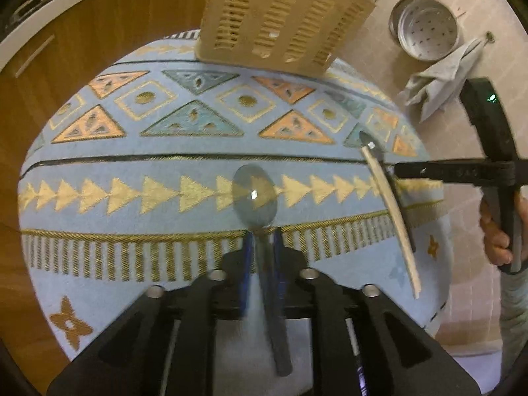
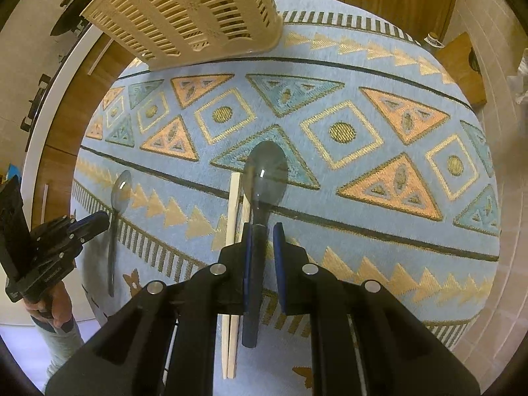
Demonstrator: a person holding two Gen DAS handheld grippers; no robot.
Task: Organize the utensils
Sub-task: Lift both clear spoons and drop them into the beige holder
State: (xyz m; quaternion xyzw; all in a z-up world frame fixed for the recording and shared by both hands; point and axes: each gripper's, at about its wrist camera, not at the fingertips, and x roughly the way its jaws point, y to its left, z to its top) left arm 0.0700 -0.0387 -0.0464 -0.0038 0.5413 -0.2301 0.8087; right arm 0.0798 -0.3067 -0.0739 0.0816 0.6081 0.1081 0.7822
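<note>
Starting at the left gripper (image 1: 263,254): its blue pads are closed on the neck of the left spoon (image 1: 254,194), bowl forward and handle running back over the gripper body, so the spoon rides clear of the cloth (image 2: 363,198); blur hides how firm the pinch is, so treat that grip as doubtful. The right gripper (image 2: 264,241) is likewise clamped on the neck of the right spoon (image 2: 267,175), the handle seated against one pad, bowl pointing ahead; that hold looks the steadier of the two. The chopsticks (image 2: 235,198) lie flat on the cloth just beside the right gripper, untouched and not yet sorted. The basket (image 2: 184,16) stands at the far edge of the cloth, well apart from both spoons; its opening is not visible from either camera. The step in hand appears to be carrying both spoons to the basket; you should firm up the left pinch before travelling; bring one gripper in at a time so the two do not meet over the rim; lift clear of the basket wall, lower the spoon inside, and only then part the pads.
</note>
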